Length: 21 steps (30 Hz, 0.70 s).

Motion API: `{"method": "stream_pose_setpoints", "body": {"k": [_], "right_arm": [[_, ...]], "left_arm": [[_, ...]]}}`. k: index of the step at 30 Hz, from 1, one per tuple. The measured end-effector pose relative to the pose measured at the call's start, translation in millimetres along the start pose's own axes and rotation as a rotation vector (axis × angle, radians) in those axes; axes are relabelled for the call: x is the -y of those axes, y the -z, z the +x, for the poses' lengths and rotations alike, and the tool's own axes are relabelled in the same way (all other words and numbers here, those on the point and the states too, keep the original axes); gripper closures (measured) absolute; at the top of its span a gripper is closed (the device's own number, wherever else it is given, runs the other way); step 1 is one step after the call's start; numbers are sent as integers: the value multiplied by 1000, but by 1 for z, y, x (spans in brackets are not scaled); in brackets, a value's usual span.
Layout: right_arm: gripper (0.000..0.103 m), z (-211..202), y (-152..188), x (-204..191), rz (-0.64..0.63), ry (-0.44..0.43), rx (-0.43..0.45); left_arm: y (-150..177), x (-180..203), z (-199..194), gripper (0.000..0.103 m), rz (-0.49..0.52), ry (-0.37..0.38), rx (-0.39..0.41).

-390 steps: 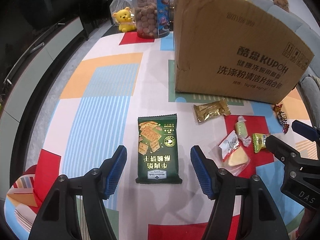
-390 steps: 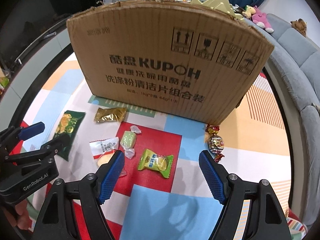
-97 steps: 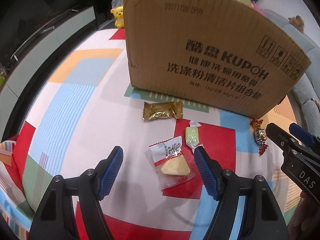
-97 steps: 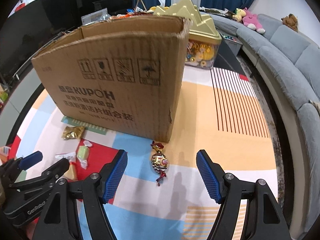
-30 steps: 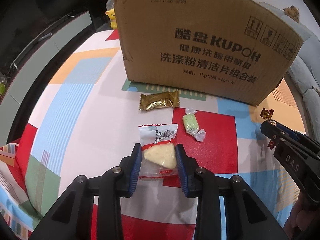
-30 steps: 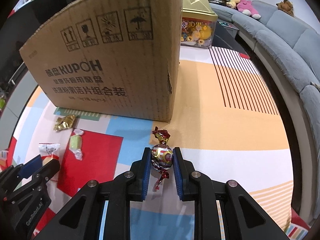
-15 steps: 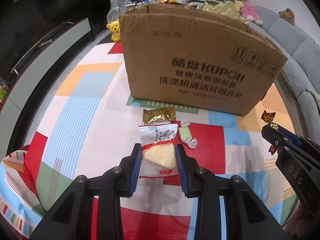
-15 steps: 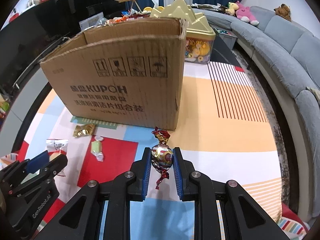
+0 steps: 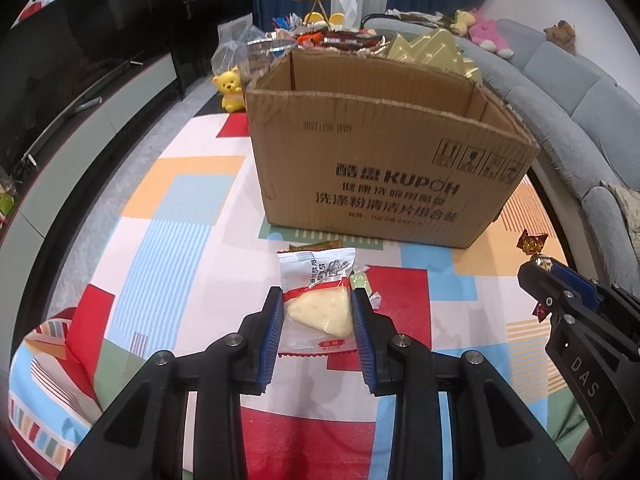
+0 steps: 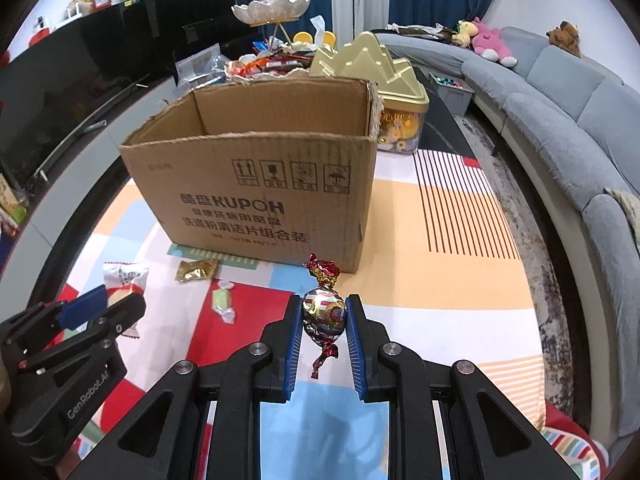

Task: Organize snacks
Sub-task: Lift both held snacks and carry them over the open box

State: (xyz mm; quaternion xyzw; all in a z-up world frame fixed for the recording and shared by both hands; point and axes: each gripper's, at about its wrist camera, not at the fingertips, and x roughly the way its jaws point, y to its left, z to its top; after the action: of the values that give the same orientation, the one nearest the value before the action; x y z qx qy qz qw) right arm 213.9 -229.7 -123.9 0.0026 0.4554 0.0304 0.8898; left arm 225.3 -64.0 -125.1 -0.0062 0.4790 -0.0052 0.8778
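Observation:
My left gripper (image 9: pixel 317 300) is shut on a clear white-and-red packet holding a pale wedge-shaped snack (image 9: pixel 318 308), lifted above the table. My right gripper (image 10: pixel 323 308) is shut on a round foil-wrapped candy (image 10: pixel 323 314) with twisted red-gold ends, also held up in the air. The open brown cardboard box (image 9: pixel 384 160) (image 10: pixel 260 184) stands just beyond both, its top open and its floor hidden. On the table lie a gold-wrapped candy (image 10: pixel 198 270) and a pale green candy (image 10: pixel 222 300). The right gripper shows at the right edge (image 9: pixel 536 268) of the left wrist view.
The table wears a cloth (image 9: pixel 168 208) of coloured blocks. Behind the box stand a gold mountain-lidded tin (image 10: pixel 384 80), a tiered dish of sweets (image 10: pixel 272 16), a clear jar and a yellow bear toy (image 9: pixel 230 90). A grey sofa (image 10: pixel 560 112) curves along the right.
Both grippers have risen with their snacks still held. The box now appears lower in both views, and its open top has come into sight.

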Motion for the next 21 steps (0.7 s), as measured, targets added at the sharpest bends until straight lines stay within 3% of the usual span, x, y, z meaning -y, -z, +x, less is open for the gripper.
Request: {"method": "stream_pose_setpoints", "body": {"k": [21], "right_arm": [[80,-39,-27,-14,-15,-17,82]], "left_arm": [[-34,-9,-41,69,48,33,100]]}}
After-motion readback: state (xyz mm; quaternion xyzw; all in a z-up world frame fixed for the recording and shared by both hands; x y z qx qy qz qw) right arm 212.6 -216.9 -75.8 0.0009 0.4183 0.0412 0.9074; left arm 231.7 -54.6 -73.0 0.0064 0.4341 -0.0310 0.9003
